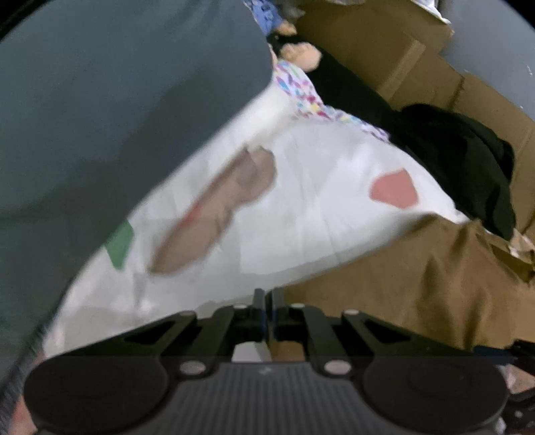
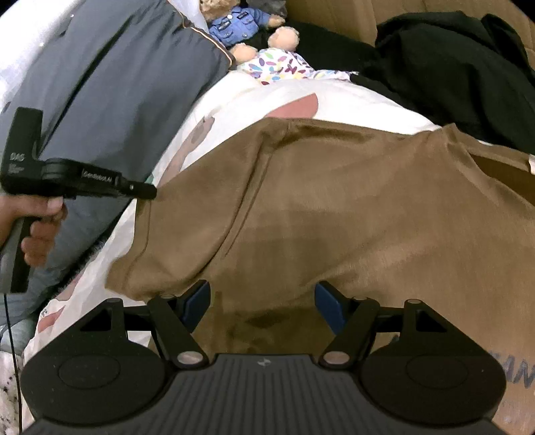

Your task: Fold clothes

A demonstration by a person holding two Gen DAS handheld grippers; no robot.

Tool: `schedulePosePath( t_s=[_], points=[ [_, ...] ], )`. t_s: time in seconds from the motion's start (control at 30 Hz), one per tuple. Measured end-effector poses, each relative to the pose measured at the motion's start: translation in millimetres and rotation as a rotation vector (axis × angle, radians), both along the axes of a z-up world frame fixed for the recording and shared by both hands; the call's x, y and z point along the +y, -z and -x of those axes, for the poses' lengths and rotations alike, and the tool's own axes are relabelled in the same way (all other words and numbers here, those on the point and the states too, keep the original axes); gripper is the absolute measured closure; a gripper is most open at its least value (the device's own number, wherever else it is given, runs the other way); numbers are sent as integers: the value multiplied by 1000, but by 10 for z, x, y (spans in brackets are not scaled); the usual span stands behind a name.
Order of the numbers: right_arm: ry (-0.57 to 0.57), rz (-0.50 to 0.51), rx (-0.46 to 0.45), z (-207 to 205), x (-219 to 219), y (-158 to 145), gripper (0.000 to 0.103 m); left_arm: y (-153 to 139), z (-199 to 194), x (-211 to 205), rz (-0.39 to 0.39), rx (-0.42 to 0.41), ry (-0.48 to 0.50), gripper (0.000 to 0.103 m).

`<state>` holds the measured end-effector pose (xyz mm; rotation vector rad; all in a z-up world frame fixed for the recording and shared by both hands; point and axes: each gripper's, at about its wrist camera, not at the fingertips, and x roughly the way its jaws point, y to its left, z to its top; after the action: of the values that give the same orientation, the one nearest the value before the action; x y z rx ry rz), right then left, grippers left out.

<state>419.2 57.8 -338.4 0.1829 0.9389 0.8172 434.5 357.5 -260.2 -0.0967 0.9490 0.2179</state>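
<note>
A brown garment lies spread over a white bedsheet printed with pink and tan shapes. In the right wrist view my right gripper hovers open over the garment's near part, its blue pads wide apart with cloth below them. My left gripper, held by a hand, reaches in from the left and pinches the garment's left edge. In the left wrist view the left gripper is shut, with the brown garment caught at its tips. That view is blurred.
A grey-blue pillow lies along the left. A teddy bear in a blue shirt and a colourful patterned cloth sit at the head. Black clothing is heaped at the right against a brown headboard.
</note>
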Motion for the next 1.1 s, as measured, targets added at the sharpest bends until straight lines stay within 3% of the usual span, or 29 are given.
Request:
schedulePosePath(
  t_s=[0.2, 0.43, 0.7, 0.83, 0.87, 0.93, 1.1],
  points=[
    [-78, 9, -96, -257, 218, -38, 29, 28, -251, 200, -61, -5, -19, 100],
    [20, 8, -113, -638, 260, 20, 46, 192, -430, 279, -71, -6, -10, 100],
    [68, 53, -159, -1083, 324, 46, 47, 353, -498, 357, -85, 31, -16, 100],
    [76, 97, -195, -1297, 423, 31, 46, 318, -461, 288, -55, 20, -26, 82],
    [80, 108, -205, -1328, 431, 23, 47, 302, -433, 253, -50, 15, -16, 71],
    [93, 129, -222, -1387, 434, 8, 47, 283, -369, 185, -39, 15, 5, 61],
    [297, 111, -197, -1396, 288, -104, 46, 328, -124, 96, 10, 73, -3, 60]
  ],
)
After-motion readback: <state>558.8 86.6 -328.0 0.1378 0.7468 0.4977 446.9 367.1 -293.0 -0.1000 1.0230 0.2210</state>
